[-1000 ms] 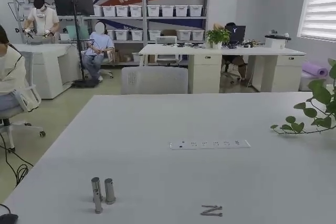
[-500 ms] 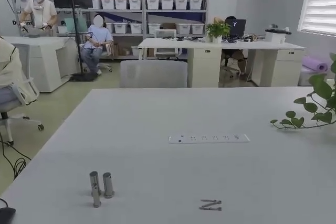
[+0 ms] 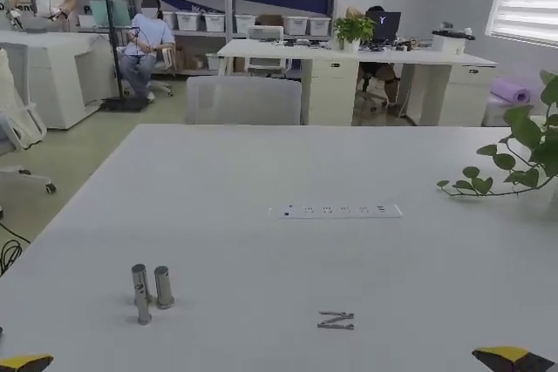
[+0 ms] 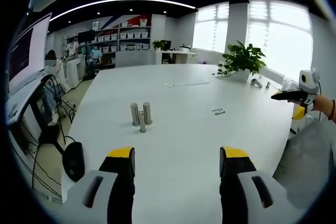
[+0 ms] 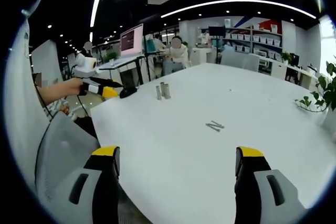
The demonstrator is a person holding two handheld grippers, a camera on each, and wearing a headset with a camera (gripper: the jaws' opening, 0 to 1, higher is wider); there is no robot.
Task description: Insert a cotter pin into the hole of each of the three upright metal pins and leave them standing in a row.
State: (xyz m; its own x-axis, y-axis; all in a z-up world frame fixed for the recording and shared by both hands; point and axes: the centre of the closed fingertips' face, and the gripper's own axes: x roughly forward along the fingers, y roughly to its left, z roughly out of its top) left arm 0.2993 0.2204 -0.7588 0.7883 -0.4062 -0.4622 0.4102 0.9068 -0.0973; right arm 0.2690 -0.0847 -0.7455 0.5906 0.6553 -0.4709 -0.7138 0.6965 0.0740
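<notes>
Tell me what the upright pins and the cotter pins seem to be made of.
Upright pins: metal, probably steel, dull grey satin sheen with soft highlights down their round sides. Cotter pins: likely thin grey metal wire; too small to judge the finish.

Right gripper (image 5: 178,157): jaws wide apart at frame bottom, over the white table (image 5: 262,98). Metal pins (image 5: 163,91) stand clustered at upper centre. Cotter pins (image 5: 214,126) lie at centre.
</notes>
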